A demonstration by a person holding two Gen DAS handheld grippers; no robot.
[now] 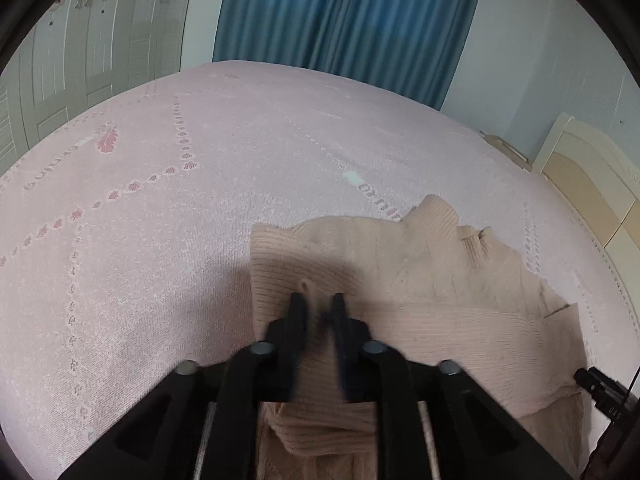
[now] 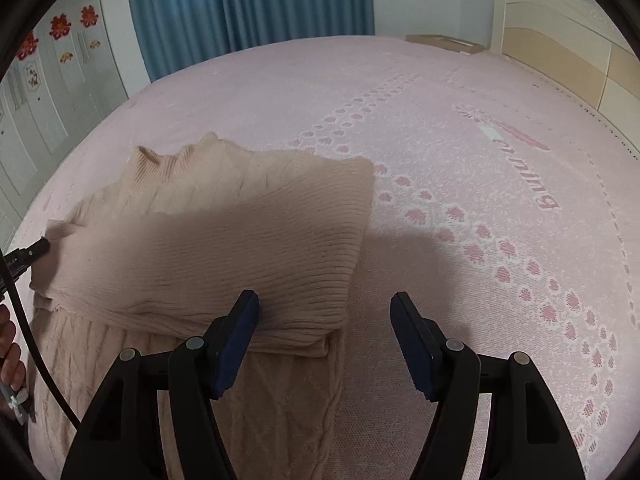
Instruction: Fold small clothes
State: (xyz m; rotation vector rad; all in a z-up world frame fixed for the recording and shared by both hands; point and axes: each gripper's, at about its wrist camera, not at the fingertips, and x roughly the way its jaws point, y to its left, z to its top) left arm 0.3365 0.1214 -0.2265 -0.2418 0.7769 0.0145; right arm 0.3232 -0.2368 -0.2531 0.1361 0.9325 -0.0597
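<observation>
The left claw (image 1: 319, 305) stands slightly parted over a small pucker of the beige sweater (image 1: 400, 280), not clearly pinching it. The right claw (image 2: 324, 304) is spread wide at the folded sleeve's near right corner, probably lining up a grip. The sweater lies partly folded on the pink bed (image 2: 460, 128), flat for folding.
</observation>
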